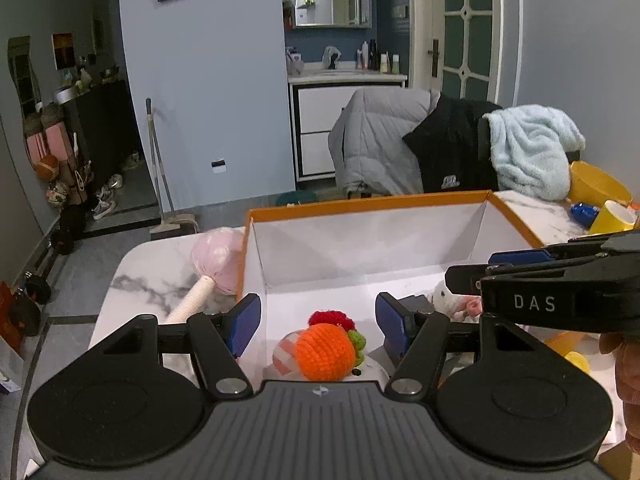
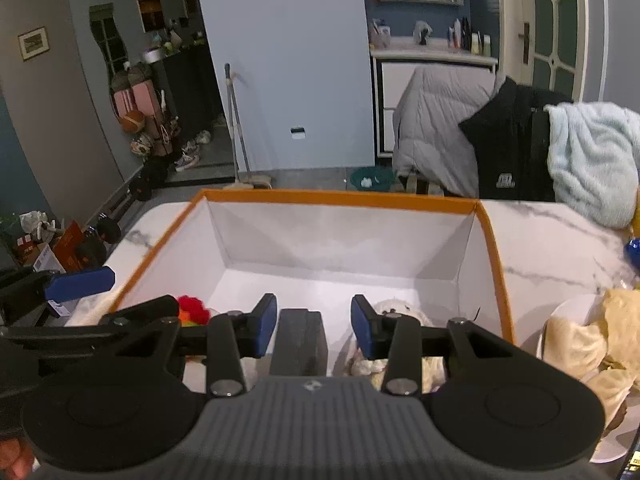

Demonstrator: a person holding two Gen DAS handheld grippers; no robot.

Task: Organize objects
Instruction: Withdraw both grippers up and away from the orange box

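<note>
Both tongs gape wide: left tongs (image 1: pixel 318 322) over orange crochet toy (image 1: pixel 325 350), right tongs (image 2: pixel 314 326) astride gray block (image 2: pixel 300 340).

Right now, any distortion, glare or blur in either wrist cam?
Left wrist: strong fisheye bend on the door, dark corner vignette, toys in the box sharp. Right wrist: same bending and vignette, no glare, the dark block between the fingers reads clearly.

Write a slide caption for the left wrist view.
Open left gripper above an orange crochet toy in the orange-rimmed box.
</note>
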